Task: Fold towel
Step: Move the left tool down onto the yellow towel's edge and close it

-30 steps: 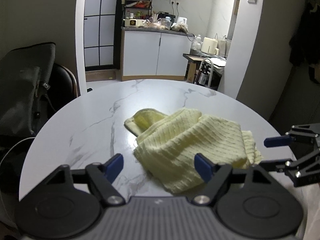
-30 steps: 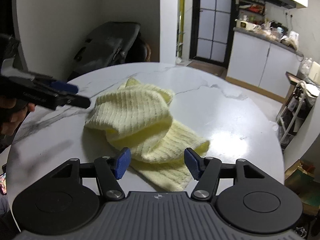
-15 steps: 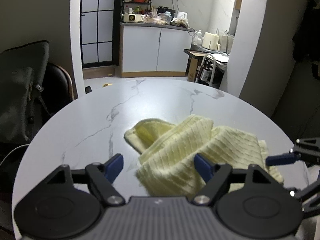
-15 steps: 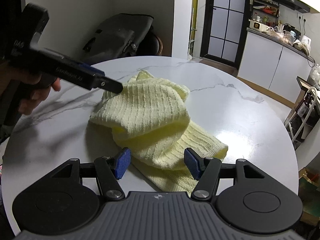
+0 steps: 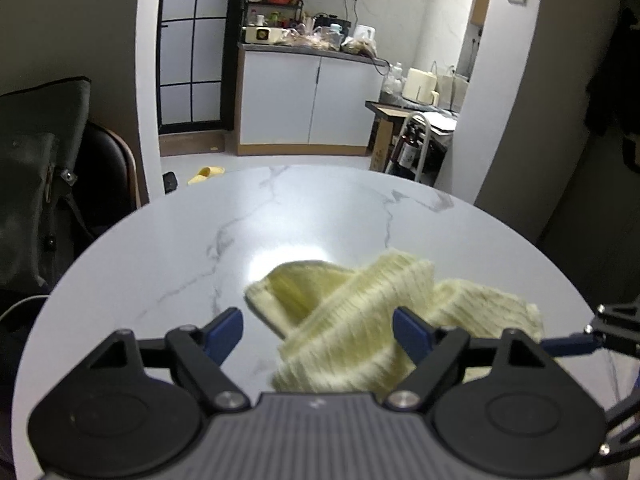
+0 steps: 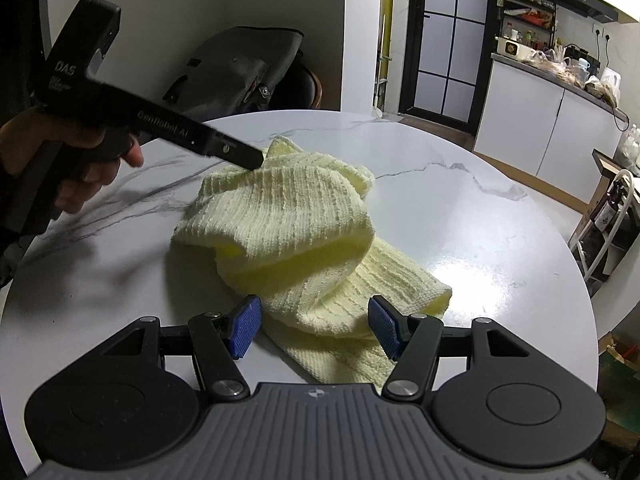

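A pale yellow ribbed towel (image 6: 288, 224) lies crumpled in a heap on the round white marble table (image 6: 460, 216). It also shows in the left wrist view (image 5: 360, 320). My left gripper (image 5: 318, 334) is open, its blue pads on either side of the towel's near fold. In the right wrist view its tip (image 6: 244, 156) reaches the towel's far edge. My right gripper (image 6: 314, 326) is open, its pads astride the towel's near end. Its tip shows at the right edge of the left wrist view (image 5: 576, 344).
A dark bag on a chair (image 6: 240, 68) stands beyond the table's far left side. White kitchen cabinets (image 5: 308, 100) and a cluttered counter are behind. A small cart with a bottle (image 5: 412, 148) stands past the table's far right edge.
Both grippers have moved in over the towel. The left one has advanced, so the towel now lies between its pads. The towel heap has kept its shape.
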### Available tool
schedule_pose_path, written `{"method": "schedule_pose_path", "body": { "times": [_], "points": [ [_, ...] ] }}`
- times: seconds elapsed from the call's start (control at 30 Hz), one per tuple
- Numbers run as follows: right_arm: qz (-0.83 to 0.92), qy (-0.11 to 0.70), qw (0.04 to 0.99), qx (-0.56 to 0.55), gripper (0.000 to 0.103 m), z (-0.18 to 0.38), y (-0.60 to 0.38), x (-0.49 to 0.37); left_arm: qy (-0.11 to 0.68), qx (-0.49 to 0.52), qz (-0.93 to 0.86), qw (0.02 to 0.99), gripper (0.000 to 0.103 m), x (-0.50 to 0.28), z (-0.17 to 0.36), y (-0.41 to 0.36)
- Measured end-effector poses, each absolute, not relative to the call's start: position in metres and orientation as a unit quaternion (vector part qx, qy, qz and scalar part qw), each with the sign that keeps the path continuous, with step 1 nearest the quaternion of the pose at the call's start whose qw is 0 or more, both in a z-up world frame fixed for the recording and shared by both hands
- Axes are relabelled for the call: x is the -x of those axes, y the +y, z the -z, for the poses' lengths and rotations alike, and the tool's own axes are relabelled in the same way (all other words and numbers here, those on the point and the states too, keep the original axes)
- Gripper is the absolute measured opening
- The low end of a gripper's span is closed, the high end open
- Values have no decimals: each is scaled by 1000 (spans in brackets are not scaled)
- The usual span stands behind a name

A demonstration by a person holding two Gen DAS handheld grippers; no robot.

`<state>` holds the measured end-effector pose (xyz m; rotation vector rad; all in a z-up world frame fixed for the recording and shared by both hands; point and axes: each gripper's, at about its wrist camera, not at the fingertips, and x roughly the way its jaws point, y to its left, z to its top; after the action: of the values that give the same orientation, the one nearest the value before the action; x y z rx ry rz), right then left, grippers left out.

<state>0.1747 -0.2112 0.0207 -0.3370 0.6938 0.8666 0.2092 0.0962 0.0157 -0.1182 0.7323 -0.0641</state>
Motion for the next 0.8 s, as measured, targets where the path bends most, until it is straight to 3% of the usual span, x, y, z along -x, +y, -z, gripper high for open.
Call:
{"method": "schedule_pose_path", "body": {
  "times": [0.3, 0.43, 0.73, 0.8],
  "points": [
    [-413, 332, 832, 161, 64, -17, -214, -177, 369, 61, 15, 927, 63, -207, -14, 114],
    [-415, 330, 832, 161, 64, -15, -216, -176, 379, 52, 25, 923, 46, -209, -11, 114],
    [-413, 326, 834, 167, 63, -16, -216, -174, 389, 42, 53, 919, 45, -215, -1, 96],
    [-414, 324, 834, 168, 63, -16, -215, -174, 389, 42, 55, 919, 40, -215, 1, 95]
  ]
}}
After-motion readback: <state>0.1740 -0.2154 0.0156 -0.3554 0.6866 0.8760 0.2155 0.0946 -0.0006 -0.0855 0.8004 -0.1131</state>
